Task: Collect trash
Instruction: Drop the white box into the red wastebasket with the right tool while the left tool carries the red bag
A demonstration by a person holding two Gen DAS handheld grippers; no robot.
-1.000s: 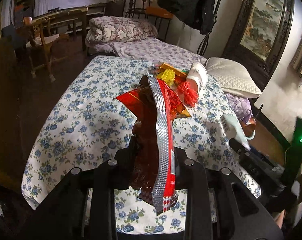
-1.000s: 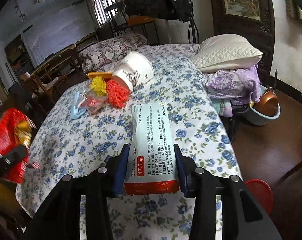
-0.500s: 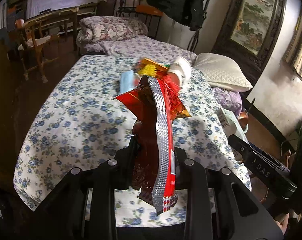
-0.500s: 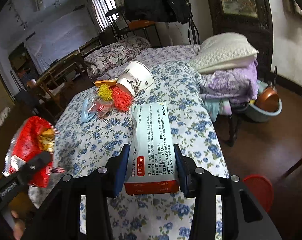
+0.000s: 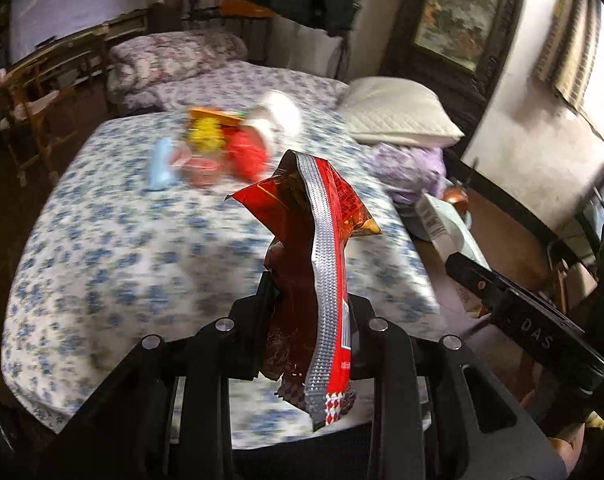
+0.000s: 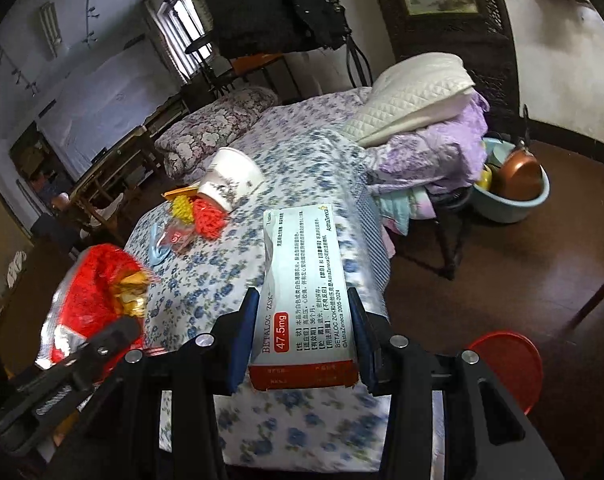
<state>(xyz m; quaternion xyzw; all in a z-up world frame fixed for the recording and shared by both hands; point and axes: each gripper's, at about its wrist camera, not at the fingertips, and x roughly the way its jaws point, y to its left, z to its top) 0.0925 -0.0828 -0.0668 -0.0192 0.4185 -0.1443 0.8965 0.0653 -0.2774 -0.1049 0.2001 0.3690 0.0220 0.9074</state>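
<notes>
My left gripper (image 5: 309,304) is shut on a crumpled red and silver snack wrapper (image 5: 321,248), held upright above the near end of the bed. The same wrapper (image 6: 98,296) shows at the left of the right wrist view. My right gripper (image 6: 302,304) is shut on a white medicine box (image 6: 305,280) with a red band, also over the bed's near end. That box (image 5: 441,224) appears at the right of the left wrist view. Further up the flowered bedsheet (image 6: 206,280) lie a tipped white paper cup (image 6: 230,180), red and yellow mesh scrubbers (image 6: 206,216) and a blue item (image 6: 158,248).
A white quilted pillow (image 6: 417,92) and purple bedding (image 6: 433,152) sit at the bed's right side. On the brown floor stand a blue basin with a copper pot (image 6: 513,180) and a red round bin (image 6: 505,368). Wooden chairs (image 5: 34,112) stand left of the bed.
Both grippers have drawn back from the bed and swung, so the bed now looks smaller and farther. Each still holds its item. The red bin shows larger in the right wrist view.
</notes>
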